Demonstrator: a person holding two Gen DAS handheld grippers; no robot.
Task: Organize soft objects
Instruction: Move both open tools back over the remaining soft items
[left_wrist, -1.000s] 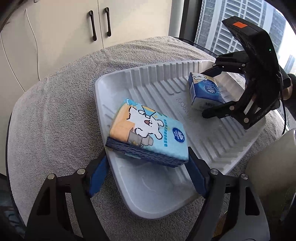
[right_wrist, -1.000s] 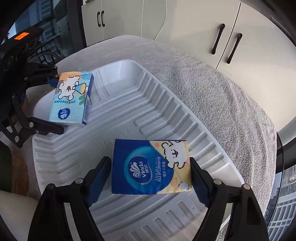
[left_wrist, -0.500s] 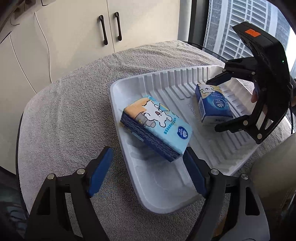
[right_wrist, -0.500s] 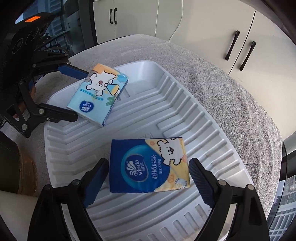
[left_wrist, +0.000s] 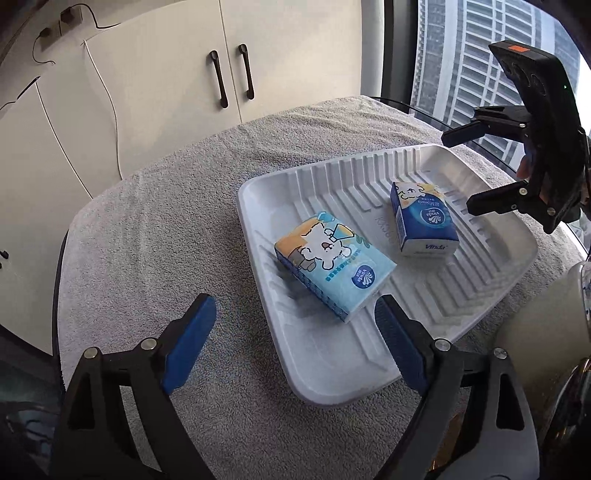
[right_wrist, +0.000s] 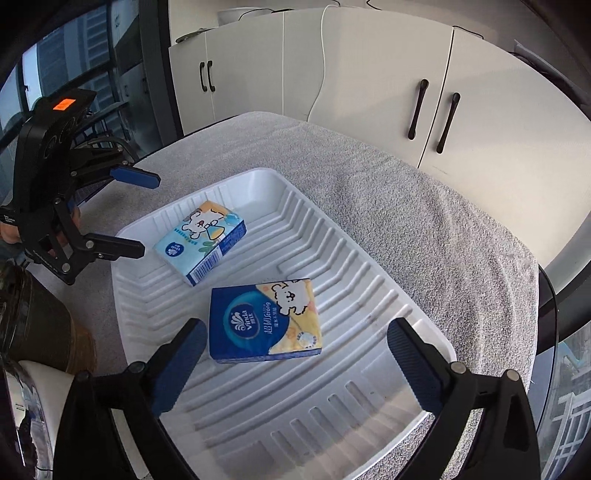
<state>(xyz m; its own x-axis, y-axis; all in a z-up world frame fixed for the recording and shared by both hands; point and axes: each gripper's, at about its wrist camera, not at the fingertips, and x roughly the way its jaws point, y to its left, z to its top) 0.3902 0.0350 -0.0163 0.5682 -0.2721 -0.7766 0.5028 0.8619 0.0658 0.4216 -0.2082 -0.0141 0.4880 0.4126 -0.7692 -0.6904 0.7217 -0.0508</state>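
The left gripper (left_wrist: 291, 317) and right gripper (right_wrist: 295, 341) are hanging with jaws just spread wide, gripping nothing, their tissue packs (left_wrist: 334, 266) (right_wrist: 264, 320) lying free in the white tray (right_wrist: 332, 417).

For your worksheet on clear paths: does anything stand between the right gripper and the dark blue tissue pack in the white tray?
Nothing visible does. The dark blue tissue pack lies flat on the white tray, just ahead of the open right gripper. The light blue tissue pack sits farther back, nearer the left gripper.
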